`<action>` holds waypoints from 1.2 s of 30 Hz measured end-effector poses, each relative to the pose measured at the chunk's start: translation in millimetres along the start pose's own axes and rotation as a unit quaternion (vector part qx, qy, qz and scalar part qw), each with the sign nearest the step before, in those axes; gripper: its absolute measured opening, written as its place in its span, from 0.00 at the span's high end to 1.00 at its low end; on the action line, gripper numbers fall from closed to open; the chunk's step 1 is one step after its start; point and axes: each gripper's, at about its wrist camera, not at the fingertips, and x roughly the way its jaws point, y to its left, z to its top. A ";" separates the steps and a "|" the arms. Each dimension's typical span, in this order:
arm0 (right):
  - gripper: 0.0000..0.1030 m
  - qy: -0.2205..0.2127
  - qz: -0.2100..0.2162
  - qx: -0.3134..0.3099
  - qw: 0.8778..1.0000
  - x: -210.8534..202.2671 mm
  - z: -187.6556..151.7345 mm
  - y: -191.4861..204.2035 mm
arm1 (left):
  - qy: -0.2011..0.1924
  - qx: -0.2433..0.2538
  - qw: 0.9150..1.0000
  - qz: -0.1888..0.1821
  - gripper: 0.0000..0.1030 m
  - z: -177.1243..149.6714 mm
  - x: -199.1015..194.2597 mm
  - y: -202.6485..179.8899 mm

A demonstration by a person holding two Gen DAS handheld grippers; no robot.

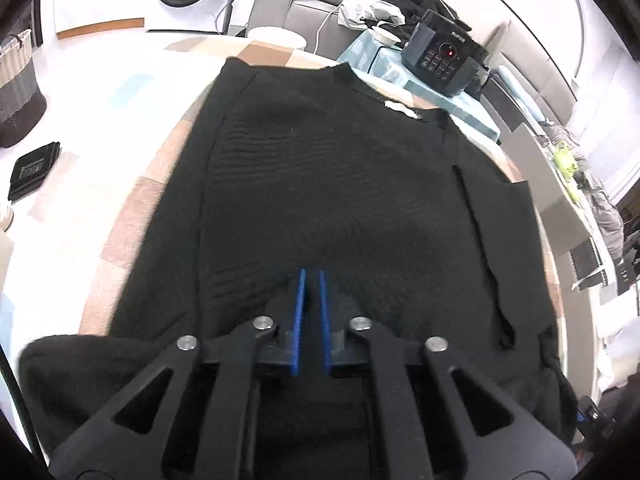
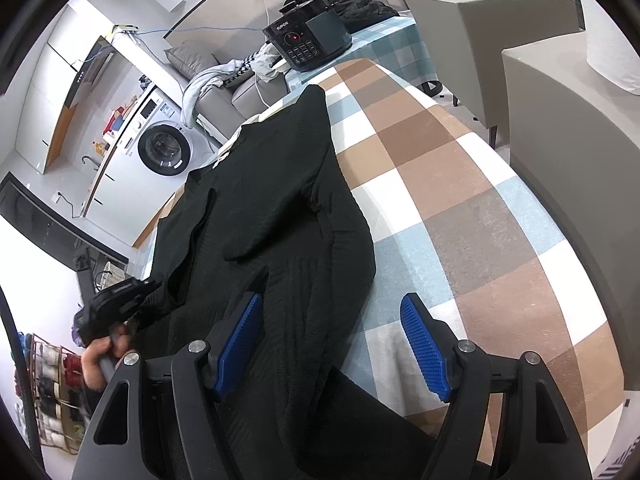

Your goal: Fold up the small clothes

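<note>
ribbed black sweater (image 1: pixel 320 184) lies flat on a checked cloth (image 2: pixel 460 200); left gripper (image 1: pixel 312 280) pinches its near hem, right gripper (image 2: pixel 332 312) spread apart.

The black sweater (image 1: pixel 328 184) runs under the left tongs (image 1: pixel 312 280), so its near hem is hidden behind the black arms; whether the narrow gap between the blue pads (image 1: pixel 299 312) pinches any knit cannot be told. In the right wrist view the sweater's lower part passes beneath the right tongs (image 2: pixel 336 312) and is cut off by the bottom edge. Left of these tongs a hand (image 2: pixel 98 360) is half covered by the tool it grips. The small white scrap at the collar (image 1: pixel 400 109) is too small to identify
</note>
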 end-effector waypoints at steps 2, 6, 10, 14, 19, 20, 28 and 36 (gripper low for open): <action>0.29 0.000 -0.001 -0.001 1.000 -0.3 -0.1 0.7 | -0.020 0.002 1.000 0.001 0.73 0.3 -18.0 7.0; 0.29 0.001 0.001 -0.004 1.000 0.5 -0.8 2.6 | -0.047 0.002 0.998 0.053 0.60 2.2 -39.1 28.3; 0.29 0.006 0.000 -0.005 1.000 4.4 -1.7 5.9 | -0.020 0.018 0.997 0.077 0.60 -7.6 -40.2 43.3; 0.29 0.008 -0.002 -0.010 1.000 4.6 -2.0 10.2 | -0.012 0.069 0.993 0.098 0.61 -15.5 -32.2 32.3; 0.29 0.007 -0.006 -0.009 1.000 3.7 -1.2 10.7 | -0.014 0.063 0.995 0.077 0.92 -18.8 -24.9 39.4; 0.29 0.007 -0.008 -0.009 1.000 3.7 -1.0 10.5 | -0.025 0.055 0.995 0.074 0.93 -16.2 -28.2 43.8; 0.29 0.005 -0.010 -0.005 1.000 1.2 -1.3 9.8 | -0.053 -0.038 0.995 0.078 0.89 6.9 -51.5 96.3; 0.29 -0.003 -0.011 -0.009 1.000 -13.1 -6.0 4.9 | -0.058 -0.042 0.995 0.066 0.53 -19.9 -89.3 93.3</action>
